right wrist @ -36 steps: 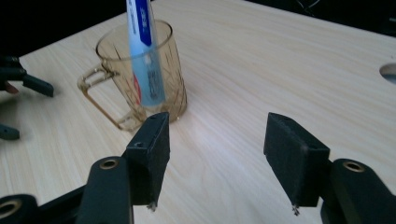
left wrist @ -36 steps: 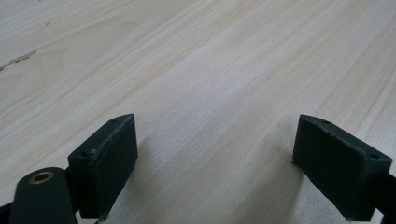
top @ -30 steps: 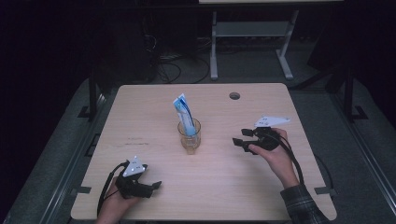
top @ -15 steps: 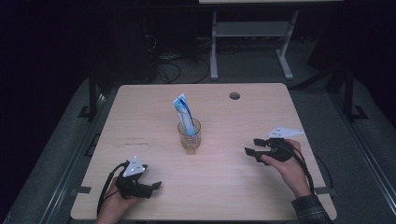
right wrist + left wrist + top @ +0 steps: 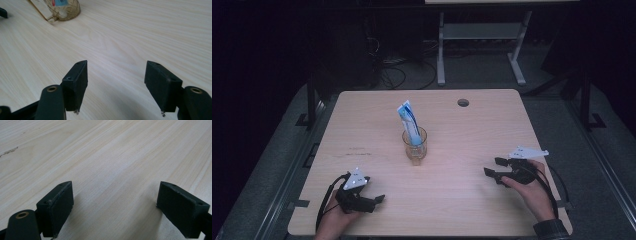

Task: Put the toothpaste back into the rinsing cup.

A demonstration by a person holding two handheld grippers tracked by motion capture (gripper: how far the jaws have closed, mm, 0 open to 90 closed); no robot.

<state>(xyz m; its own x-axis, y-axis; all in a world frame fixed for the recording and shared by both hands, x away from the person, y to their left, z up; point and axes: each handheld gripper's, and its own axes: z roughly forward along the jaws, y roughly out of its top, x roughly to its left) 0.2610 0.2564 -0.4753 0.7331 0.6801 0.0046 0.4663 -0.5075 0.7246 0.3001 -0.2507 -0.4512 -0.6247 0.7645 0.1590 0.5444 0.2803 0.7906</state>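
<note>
While the high view took in the whole pale wooden tabletop [image 5: 472, 200], the two tool views showed bare wood grain close under the jaws. A glass cup [image 5: 414, 145] stood near the tabletop's middle; the right tool view caught its base [image 5: 65, 11]. In the cup a blue-and-white tube [image 5: 409, 120] stood on end, its long axis upright, leaning slightly left. Right of the cup, the right tool [image 5: 498, 168] lay low in the hand, pointing left, jaws just opened further, empty. Left of and nearer than the cup, the left tool [image 5: 377, 200] pointed right, jaws wide, holding nothing.
</note>
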